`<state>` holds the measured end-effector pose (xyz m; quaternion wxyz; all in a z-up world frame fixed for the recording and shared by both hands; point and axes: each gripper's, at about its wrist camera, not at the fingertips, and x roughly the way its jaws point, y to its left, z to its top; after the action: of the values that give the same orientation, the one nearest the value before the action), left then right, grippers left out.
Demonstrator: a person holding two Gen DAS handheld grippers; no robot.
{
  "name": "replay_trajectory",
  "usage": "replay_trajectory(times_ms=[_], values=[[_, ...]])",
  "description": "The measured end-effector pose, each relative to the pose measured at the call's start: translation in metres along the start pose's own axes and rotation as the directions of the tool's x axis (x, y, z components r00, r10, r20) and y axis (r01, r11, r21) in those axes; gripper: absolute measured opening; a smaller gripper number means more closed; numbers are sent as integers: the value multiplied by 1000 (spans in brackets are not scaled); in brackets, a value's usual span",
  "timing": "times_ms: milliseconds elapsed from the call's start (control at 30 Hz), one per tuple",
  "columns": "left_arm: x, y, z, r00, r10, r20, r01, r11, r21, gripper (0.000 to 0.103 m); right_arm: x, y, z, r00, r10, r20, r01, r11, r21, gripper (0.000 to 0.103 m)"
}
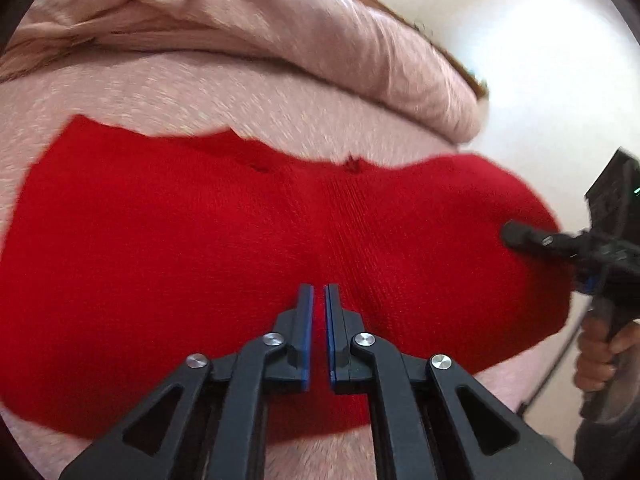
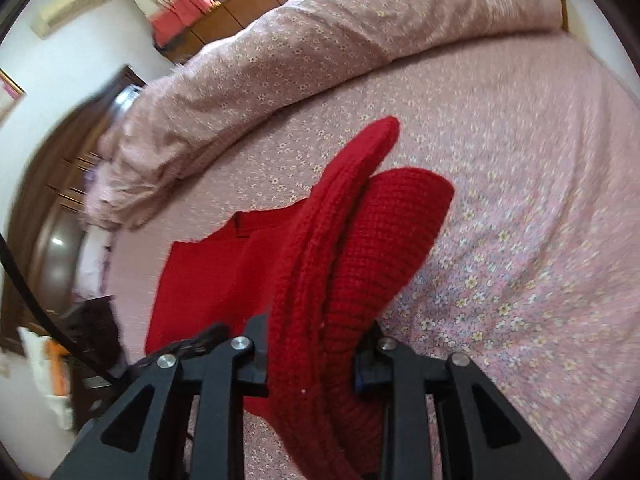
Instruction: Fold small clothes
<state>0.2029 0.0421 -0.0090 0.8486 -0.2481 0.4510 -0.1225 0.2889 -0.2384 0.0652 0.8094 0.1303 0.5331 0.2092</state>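
Pink floral bedsheet [image 2: 520,160] under red knit sweater [image 1: 200,240], left gripper [image 1: 319,292] nearly pressed together, right gripper [image 2: 312,344] pinching sweater folds.

The sweater [image 1: 240,248] is bright red all over, knitted in a chunky ribbed weave. The bedsheet [image 2: 520,220] under it is dusty pink, dotted with small pale flowers, and the duvet [image 2: 320,32] matches it. Both grippers are black; the left gripper [image 1: 319,292] has blue pads [image 1: 307,320].
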Motion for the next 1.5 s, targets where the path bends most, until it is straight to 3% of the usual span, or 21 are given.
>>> replay_trajectory(times_ms=[100,200,367,467,533,600,633,733,800,867,933,967,1033,1067,1167,1233,1300,1400,1433,1500], values=[[-52,33,11,997,-11,79,15,999,-43,0,-2,36,9,993,-117,-32,116,993,-35,27],[-97,74,17,988,22,152,-7,996,-94,0,2,83,21,967,-247,-60,241,967,-88,27],[-144,148,7,980,84,179,-47,978,-201,0,26,168,26,908,-410,-87,389,902,-185,27],[-155,177,-2,981,107,164,-65,968,-244,0,50,224,23,885,-457,-87,426,871,-243,27],[-163,188,-9,981,118,156,-76,965,-252,0,67,253,19,885,-457,-86,424,869,-254,26],[-168,194,-14,981,109,159,-67,966,-249,0,87,277,14,928,-357,-107,332,923,-196,26],[-169,197,-15,982,109,156,-68,966,-248,0,106,292,6,939,-323,-118,300,938,-176,26],[-174,205,-21,982,120,145,-80,964,-252,0,161,313,-21,931,-332,-154,306,937,-167,29],[-176,209,-23,983,124,133,-88,966,-245,0,185,311,-32,922,-338,-188,316,938,-141,37],[-177,209,-22,980,144,133,-113,969,-222,0,191,306,-36,944,-264,-197,254,964,-78,46],[-177,210,-22,980,149,132,-117,968,-221,0,177,299,-31,982,-72,-177,75,997,10,51],[-176,211,-21,982,143,126,-112,968,-226,0,168,295,-28,983,46,-178,-35,997,62,53],[-172,209,-19,982,140,124,-109,968,-228,0,149,289,-24,966,198,-165,-176,975,135,62],[-171,207,-18,982,139,124,-109,968,-227,0,137,288,-22,965,210,-158,-191,974,125,62],[-164,195,-13,988,107,109,-82,973,-214,5,94,281,-22,980,165,-111,-169,985,-30,62],[-166,186,-12,993,66,102,-44,977,-210,25,67,273,-30,991,123,-55,-130,982,-135,64],[-170,177,-16,995,2,99,19,976,-216,43,31,244,-52,997,43,70,-22,963,-270,70],[-173,171,-25,981,-145,126,173,950,-258,75,1,194,-85,964,-42,264,140,920,-367,81],[-169,169,-26,974,-186,126,215,935,-282,82,-5,170,-107,942,-70,329,199,904,-378,81],[-158,162,-23,970,-223,100,243,915,-322,85,-9,135,-133,920,-90,381,243,894,-376,81]])
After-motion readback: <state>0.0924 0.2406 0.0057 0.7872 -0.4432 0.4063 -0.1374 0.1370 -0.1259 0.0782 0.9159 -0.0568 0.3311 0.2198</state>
